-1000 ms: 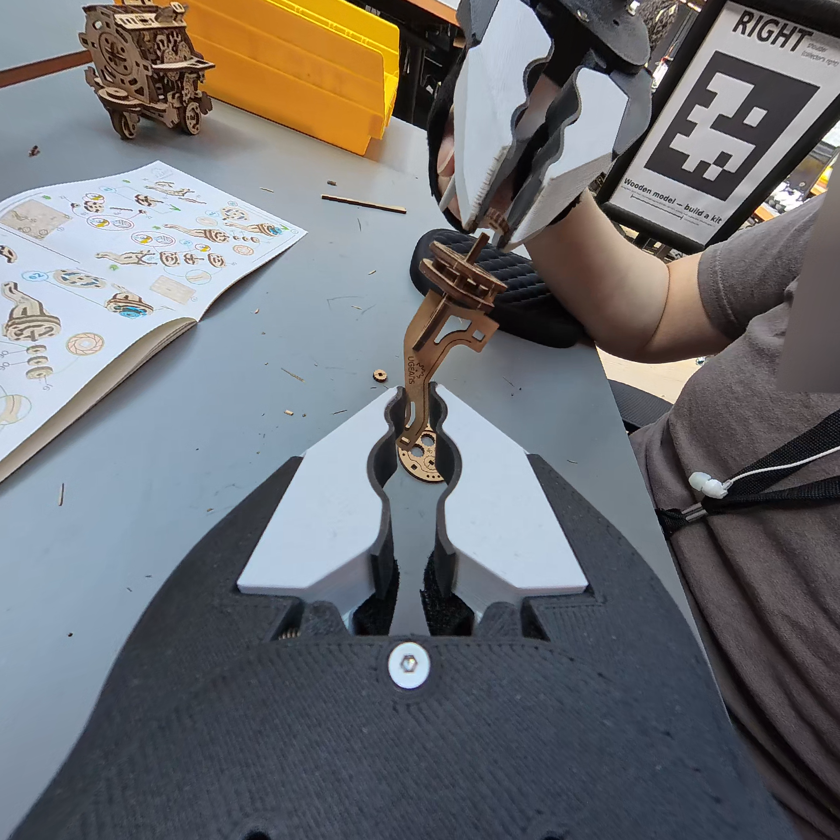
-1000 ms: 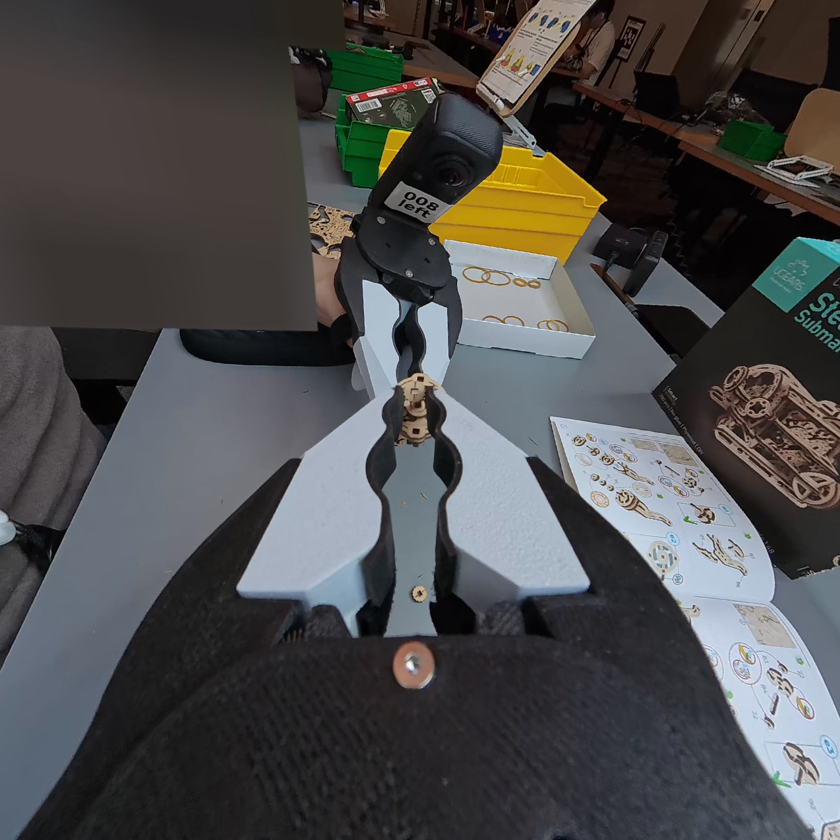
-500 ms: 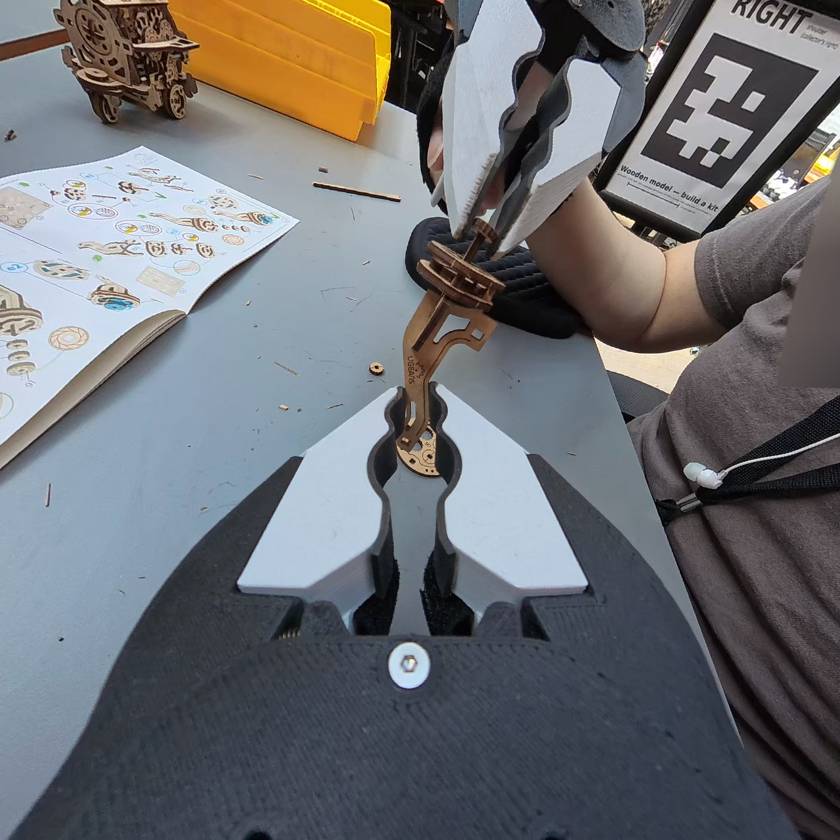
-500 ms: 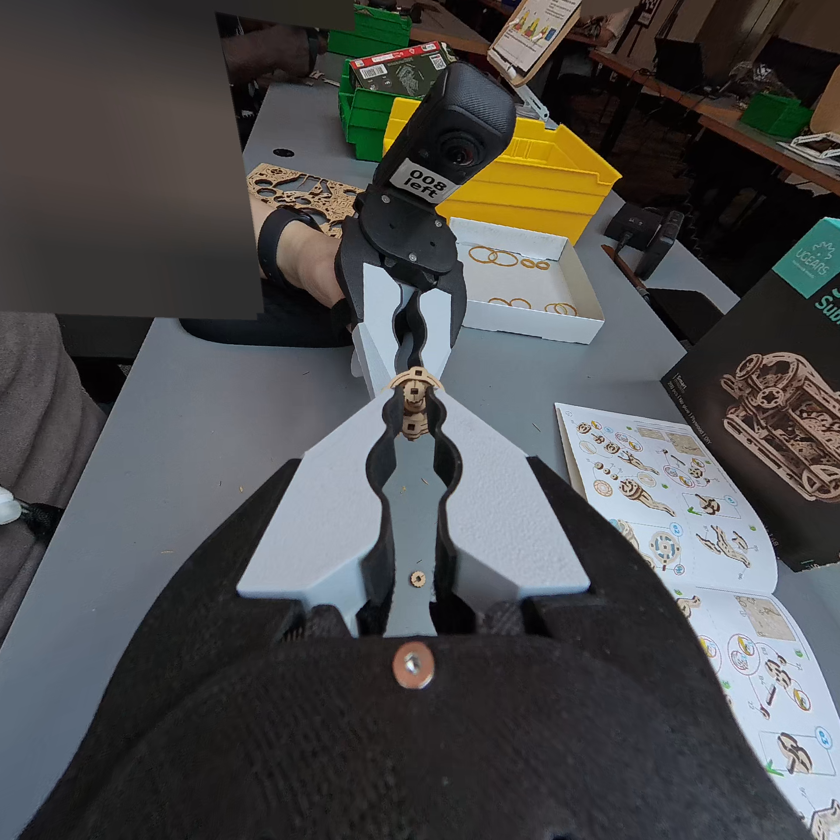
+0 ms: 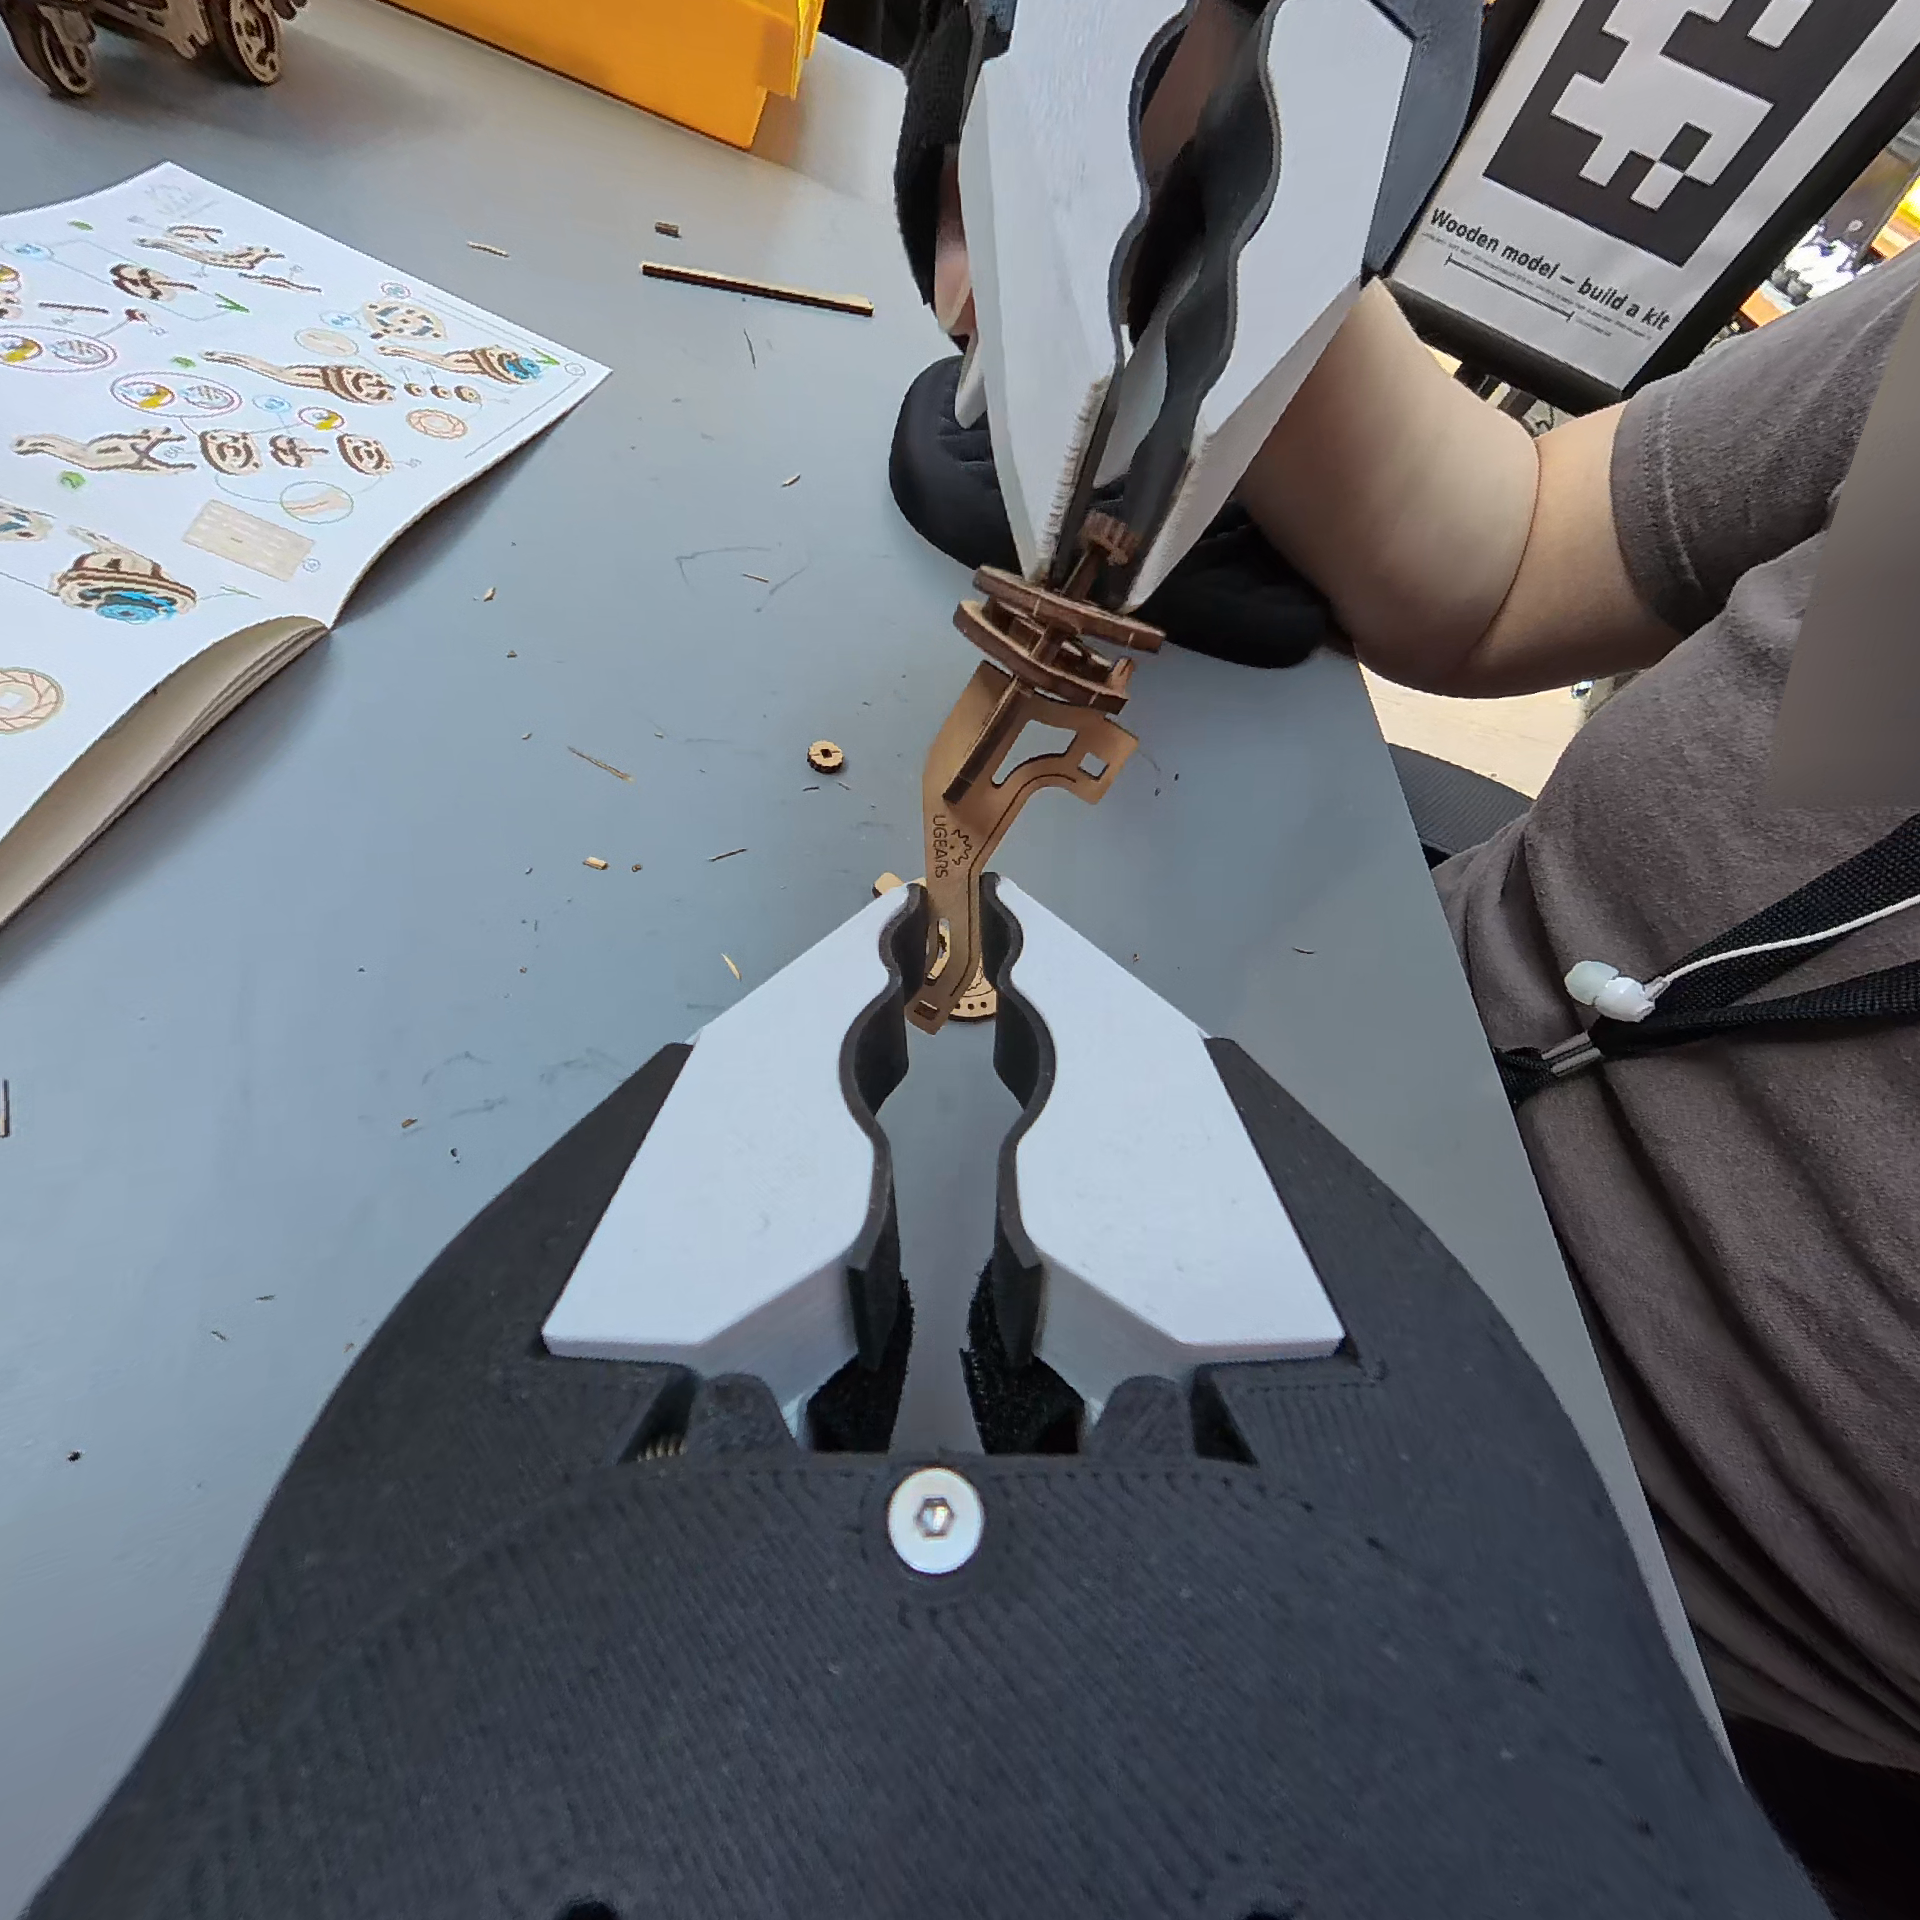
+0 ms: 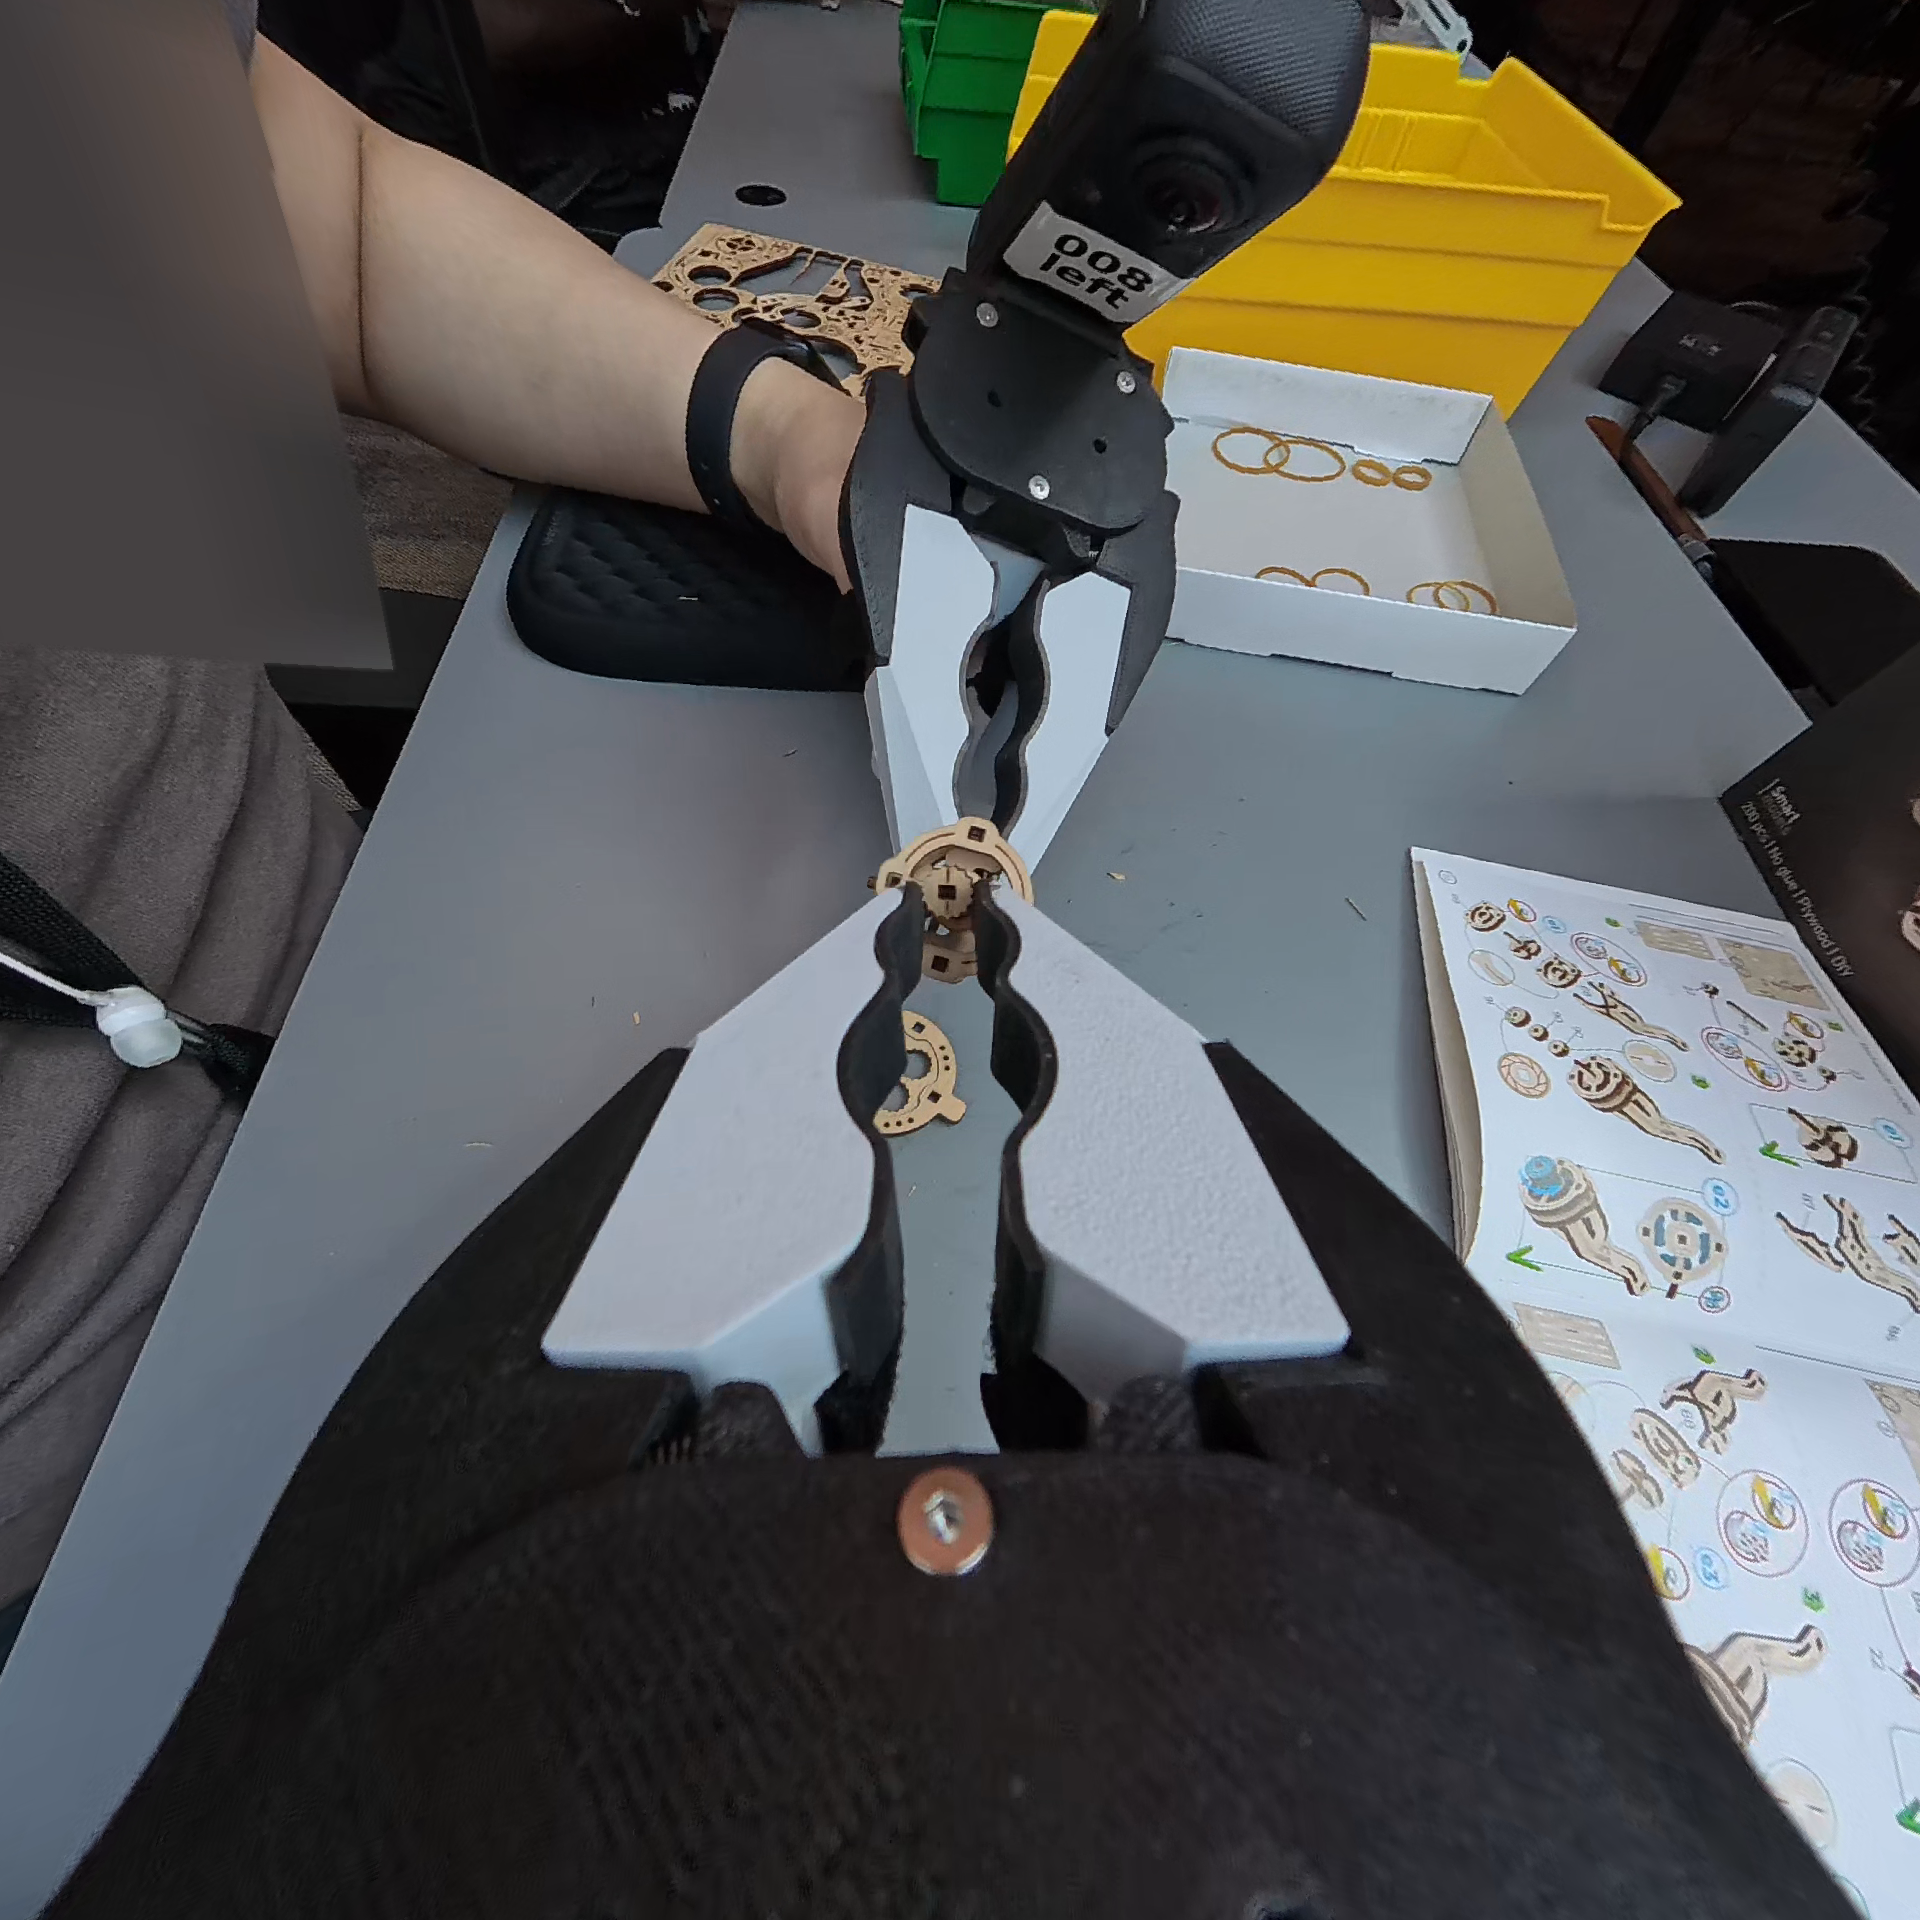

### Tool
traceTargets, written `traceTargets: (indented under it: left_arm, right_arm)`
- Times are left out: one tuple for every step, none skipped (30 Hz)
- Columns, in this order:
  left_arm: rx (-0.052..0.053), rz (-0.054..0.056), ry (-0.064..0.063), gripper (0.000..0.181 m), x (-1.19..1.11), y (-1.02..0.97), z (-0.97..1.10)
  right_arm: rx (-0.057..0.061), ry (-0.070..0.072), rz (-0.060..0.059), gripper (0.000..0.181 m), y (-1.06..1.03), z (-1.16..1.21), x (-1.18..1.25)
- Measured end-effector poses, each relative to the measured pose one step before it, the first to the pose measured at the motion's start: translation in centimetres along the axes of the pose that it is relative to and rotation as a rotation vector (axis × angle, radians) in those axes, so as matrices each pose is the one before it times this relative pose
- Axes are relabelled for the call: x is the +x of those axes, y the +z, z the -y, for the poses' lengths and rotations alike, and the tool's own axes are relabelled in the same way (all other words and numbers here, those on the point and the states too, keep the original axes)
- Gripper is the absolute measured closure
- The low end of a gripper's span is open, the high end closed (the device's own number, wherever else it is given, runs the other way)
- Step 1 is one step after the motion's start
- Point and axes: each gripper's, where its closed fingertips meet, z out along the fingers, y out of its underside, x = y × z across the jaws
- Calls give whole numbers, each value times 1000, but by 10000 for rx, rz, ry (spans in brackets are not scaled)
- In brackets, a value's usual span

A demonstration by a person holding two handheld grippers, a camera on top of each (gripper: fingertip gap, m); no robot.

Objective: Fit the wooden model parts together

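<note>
A wooden sub-assembly, a curved flat arm (image 5: 971, 810) with stacked discs (image 5: 1049, 634) at its top, is held between both grippers above the grey table (image 5: 416, 935). My left gripper (image 5: 951, 904) is shut on the arm's lower end. My right gripper (image 5: 1091, 566) comes down from above and is shut on the small axle piece (image 5: 1107, 540) sticking out of the discs. In the right wrist view my right gripper (image 6: 951, 899) pinches that axle against the disc (image 6: 956, 868), and the left gripper (image 6: 971, 831) faces it tip to tip.
A loose wooden ring piece (image 6: 920, 1091) and a tiny gear (image 5: 824, 756) lie on the table. An open instruction booklet (image 6: 1662, 1143), a white tray (image 6: 1517, 623) of rubber bands, a yellow bin (image 6: 1403, 239), a black wrist pad (image 6: 665, 603), a plywood sheet (image 6: 790, 291) and a finished model (image 5: 135, 31) surround the work area. The left gripper's tips are roughly 6 cm from the right gripper's. My left tips are roughly 8 cm from the tiny gear (image 5: 824, 756).
Both grippers stay shut on the assembly. They have dropped lower and moved along the table, so the loose ring piece now shows under the right gripper.
</note>
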Motion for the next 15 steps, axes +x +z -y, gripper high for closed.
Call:
traceTargets:
  left_arm:
    - [-24, 11, 30, 173, 10, 52, -39]
    - [18, -29, 0, 173, 42, 28, 9]
    - [37, -60, -37, 173, 72, 24, 29]
    - [32, -48, -46, 173, 28, 11, 30]
    - [25, 0, -31, 173, -23, -8, 27]
    - [3, 47, -15, 173, -83, -26, 1]
    - [-14, 47, -8, 173, -89, -37, -22]
    - [-12, 33, -24, 173, -74, -36, -2]
    - [-14, 14, -35, 173, -46, -15, -16]
    - [-23, -10, -38, 173, -15, 0, -39]
    - [-27, -6, -30, 173, -14, 27, -46]
    - [-19, -2, -17, 173, -8, 41, -38]
    - [-17, -13, -8, 173, 13, 28, -23]
    - [2, -10, -1, 173, 19, 10, 17]
    - [19, -1, 4, 173, 7, -10, 23]
  right_arm:
    - [2, -27, 12, 173, 24, -40, -16]
    - [15, -13, 6, 173, 2, 7, -15]
    - [58, -21, -7, 173, -11, 91, 11]
    - [48, 2, -8, 173, -14, 66, 10]
    - [2, -12, -57, 173, 3, 17, 68]
    - [-42, -43, -94, 173, 5, -46, 99]
    - [-70, -20, -36, 173, 11, -73, 16]
    - [-38, -2, -32, 173, 17, -29, 26]
    - [-13, 2, -31, 173, 19, -25, 33]
    - [-1, 4, -8, 173, 27, -10, 14]
    - [-10, 9, -12, 173, 31, -41, 28]
    - [-6, 15, -2, 173, 23, -32, 18]
    - [15, 15, -10, 172, 3, 3, 30]
    - [29, 23, 7, 170, 10, 44, -4]
    - [27, 10, 8, 170, -4, 36, -10]
